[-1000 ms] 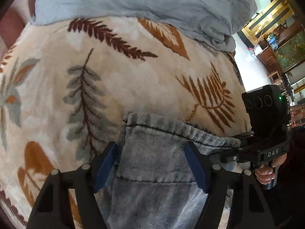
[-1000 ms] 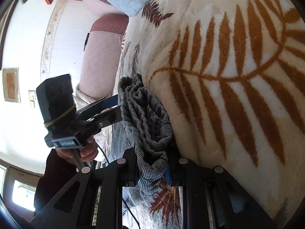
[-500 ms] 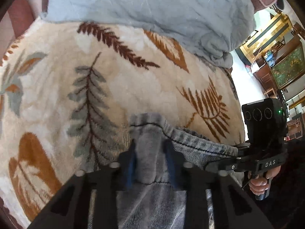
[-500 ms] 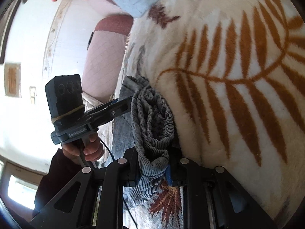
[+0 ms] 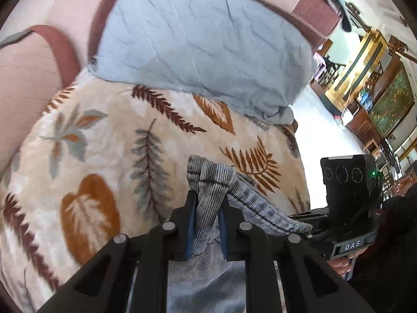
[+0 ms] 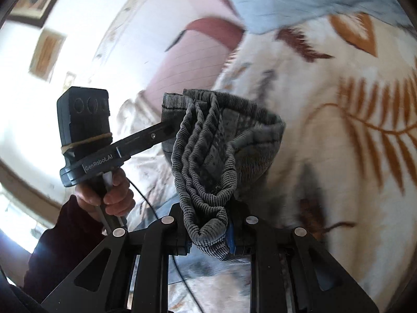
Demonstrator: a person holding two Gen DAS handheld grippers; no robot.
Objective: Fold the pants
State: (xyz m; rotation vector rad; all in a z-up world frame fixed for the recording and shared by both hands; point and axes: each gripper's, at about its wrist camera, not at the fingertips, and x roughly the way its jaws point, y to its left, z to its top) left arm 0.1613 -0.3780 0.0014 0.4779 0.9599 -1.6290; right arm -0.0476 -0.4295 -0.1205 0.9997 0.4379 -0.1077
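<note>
The biggest thing I see is the blanket [image 5: 109, 156], cream with brown, orange and grey leaf prints, filling my left view from 9 o'clock through the centre and my right view from 12 to 5 o'clock. Above it in the left view, at 12 o'clock, lies a pale blue cloth [image 5: 203, 52], its lower edge resting on the blanket, with a pink and maroon padded backrest [image 5: 31, 73] behind it toward 10 o'clock.

The pants [image 5: 216, 182], grey ribbed corduroy, hang raised off the blanket at the lower centre of both views. In the right view the waistband [image 6: 206, 161] is bunched into thick folds running from centre down to 6 o'clock.

My left gripper [image 5: 206, 225] has just been closing its fingers, and they are now clamped on a fold of the waistband, with the cloth pinched between the blue pads. From the right view I see that same tool at 9 o'clock, the person's hand [image 6: 109, 195] wrapped round its handle in a dark sleeve.

My right gripper [image 6: 208, 237] has its fingers pressed together on the bunched end of the waistband. In the left view it sits at 4 o'clock, fabric stretched taut toward it.
</note>
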